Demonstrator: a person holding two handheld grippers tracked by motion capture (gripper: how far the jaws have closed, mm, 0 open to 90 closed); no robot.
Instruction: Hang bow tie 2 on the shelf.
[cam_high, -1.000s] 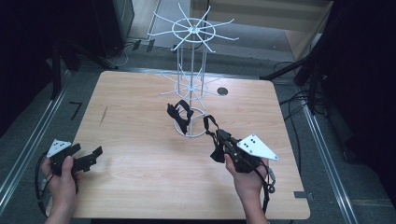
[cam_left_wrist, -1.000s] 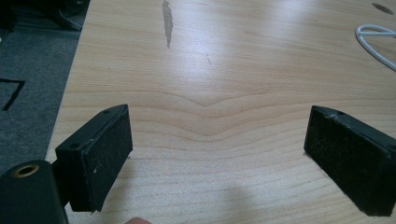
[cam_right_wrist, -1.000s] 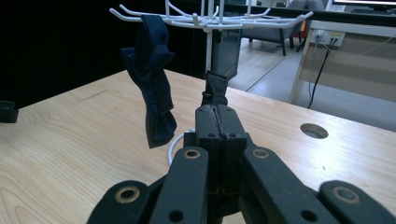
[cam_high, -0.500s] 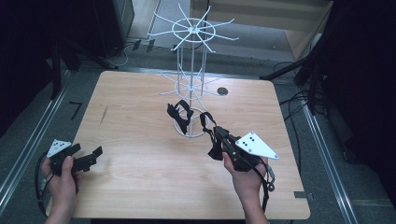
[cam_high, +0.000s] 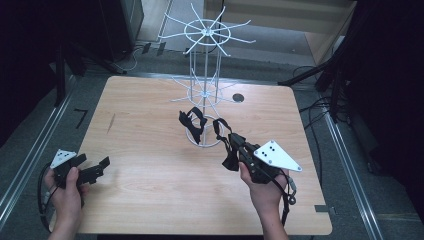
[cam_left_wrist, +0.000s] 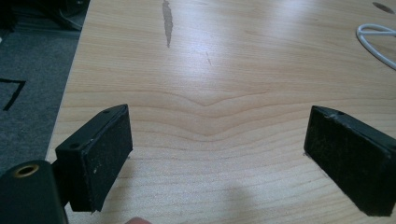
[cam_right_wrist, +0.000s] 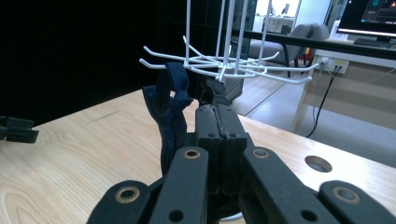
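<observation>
As the right hand-held gripper (cam_high: 235, 144) edged closer to the white wire rack (cam_high: 205, 85) over the past second, its jaws stayed clamped on a dark strap (cam_right_wrist: 169, 116), carrying it up toward the lower ring of hooks (cam_right_wrist: 219, 63); a hanging attempt looked likely. A second strap (cam_high: 192, 120) already draped the rack. Near the counter (cam_high: 150, 165) edge, the left hand-held gripper (cam_high: 95, 169) rested wide open, empty.
</observation>
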